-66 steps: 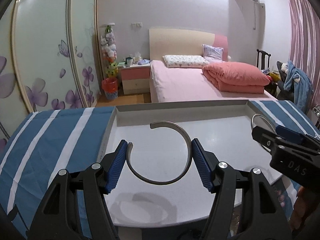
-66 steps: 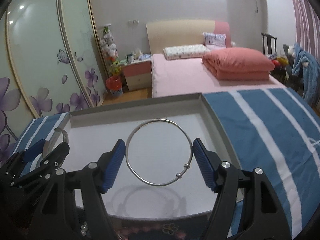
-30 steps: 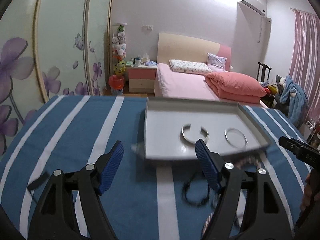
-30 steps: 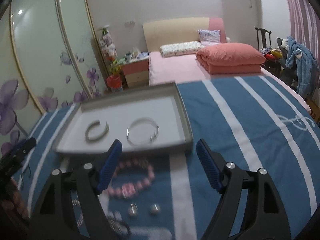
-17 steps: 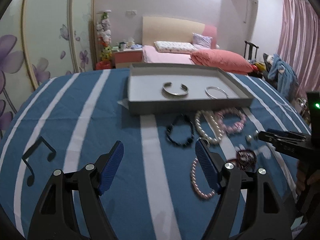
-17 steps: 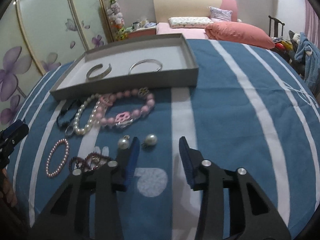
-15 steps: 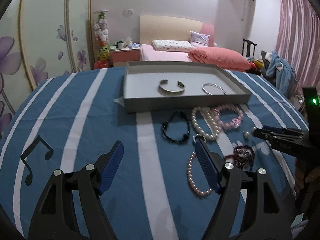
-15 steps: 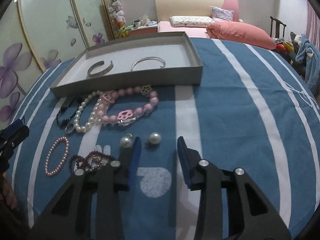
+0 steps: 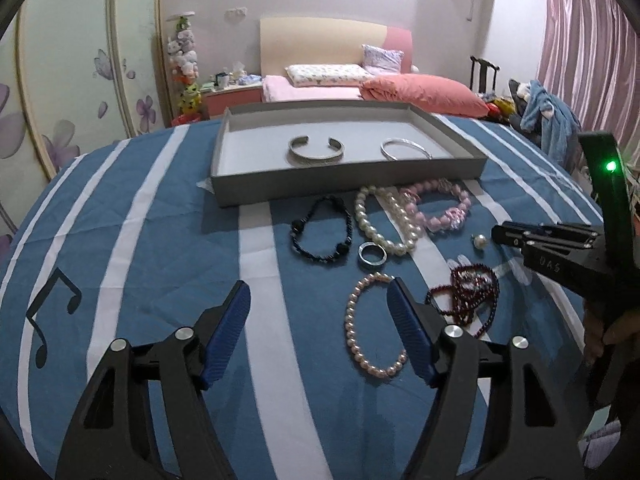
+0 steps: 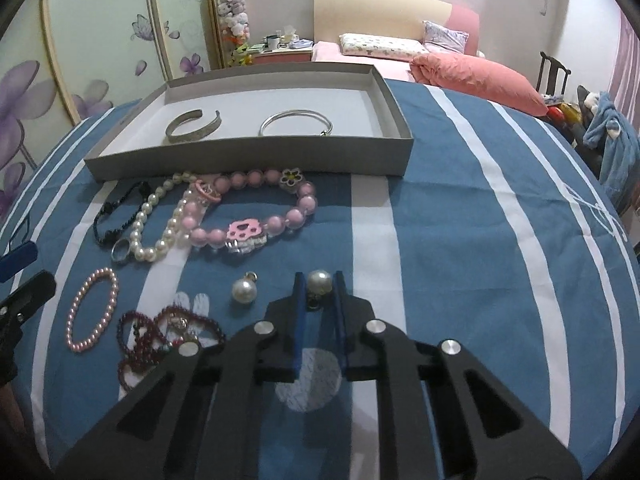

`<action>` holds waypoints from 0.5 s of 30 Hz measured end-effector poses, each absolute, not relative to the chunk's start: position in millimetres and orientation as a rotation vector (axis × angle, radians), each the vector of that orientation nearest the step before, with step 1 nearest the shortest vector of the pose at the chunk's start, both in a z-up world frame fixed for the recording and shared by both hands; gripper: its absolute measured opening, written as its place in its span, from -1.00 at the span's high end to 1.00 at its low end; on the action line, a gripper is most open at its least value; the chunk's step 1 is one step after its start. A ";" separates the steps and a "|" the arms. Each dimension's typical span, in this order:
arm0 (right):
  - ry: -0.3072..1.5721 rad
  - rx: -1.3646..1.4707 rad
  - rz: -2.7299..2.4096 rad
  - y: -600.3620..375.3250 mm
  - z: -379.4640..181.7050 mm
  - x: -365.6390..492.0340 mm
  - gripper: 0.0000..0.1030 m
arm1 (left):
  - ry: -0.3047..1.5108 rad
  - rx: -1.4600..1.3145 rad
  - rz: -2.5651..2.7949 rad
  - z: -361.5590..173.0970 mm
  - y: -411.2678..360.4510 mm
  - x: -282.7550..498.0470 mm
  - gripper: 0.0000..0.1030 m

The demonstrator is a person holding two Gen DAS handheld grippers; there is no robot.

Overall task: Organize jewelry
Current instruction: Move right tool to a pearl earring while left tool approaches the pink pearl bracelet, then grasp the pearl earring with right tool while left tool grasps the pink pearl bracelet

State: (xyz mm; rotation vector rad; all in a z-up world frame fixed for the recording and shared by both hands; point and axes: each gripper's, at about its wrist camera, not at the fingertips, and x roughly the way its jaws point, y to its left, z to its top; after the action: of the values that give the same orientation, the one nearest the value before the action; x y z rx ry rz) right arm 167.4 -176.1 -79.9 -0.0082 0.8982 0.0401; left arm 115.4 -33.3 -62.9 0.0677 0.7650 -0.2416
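Compared with half a second earlier, the right gripper [image 10: 319, 286] is seen closed in from a narrow gap onto the pearl earring [image 10: 319, 282], which was then lying free on the cloth just ahead of the fingertips; the blue pads [image 10: 298, 312] are now pressed against both sides of the pearl. The left gripper [image 9: 319, 298] is unchanged in spread: its fingers are held wide apart with nothing between them, above the blue-and-white striped cloth [image 9: 168, 240].

The held earring is set with its long axis running from 12 to 6 o'clock in the right wrist view, the pearl at the 12 o'clock end and the small metal loop pointing toward 6 o'clock, back between the pads. A second pearl earring [image 10: 244, 290] lies on the cloth at about 9 o'clock from it, near but apart, its loop pointing toward 1 o'clock.

The grey tray [image 10: 248, 160] is placed at 12 o'clock, and the silver cuff [image 10: 193, 125] and the silver bangle [image 10: 295, 121] are laid side by side in it. Between tray and grippers, the pink bead bracelet [image 10: 256, 208], white pearl bracelet [image 10: 160, 220], black bracelet [image 10: 116, 212], ring [image 10: 121, 249], small pink pearl bracelet [image 10: 92, 314] and dark red beads [image 10: 160, 336] are spread.
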 end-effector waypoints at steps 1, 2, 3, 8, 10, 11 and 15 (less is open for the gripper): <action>0.897 -0.008 0.037 -177.6 -79.9 166.0 0.73 | 0.776 0.075 -0.246 -65.3 -35.3 116.5 -0.28; 0.896 -0.003 0.035 -179.3 -80.0 165.1 0.73 | 0.791 0.083 -0.252 -68.0 -38.0 118.1 -0.22; 0.895 0.001 0.033 -180.7 -80.1 164.7 0.73 | 0.810 0.090 -0.259 -71.4 -41.1 120.0 -0.19; 0.894 0.008 0.033 -183.1 -80.5 164.3 0.73 | 0.866 0.120 -0.282 -80.4 -49.5 125.3 0.06; 0.894 0.013 0.035 -183.6 -80.5 164.3 0.73 | 0.880 0.138 -0.278 -83.1 -53.1 127.1 0.11; 0.895 0.015 0.036 -183.9 -80.5 164.3 0.73 | 0.881 0.146 -0.274 -83.3 -54.2 127.6 0.15; 0.895 0.018 0.038 -184.9 -80.5 165.1 0.73 | 0.874 0.177 -0.261 -81.6 -55.7 128.8 0.67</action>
State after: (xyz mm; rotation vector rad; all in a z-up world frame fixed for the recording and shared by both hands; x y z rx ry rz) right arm 165.1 -184.9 -80.5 0.0181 0.8948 0.0377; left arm 128.8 -55.7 -81.6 0.1770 0.8742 -0.2610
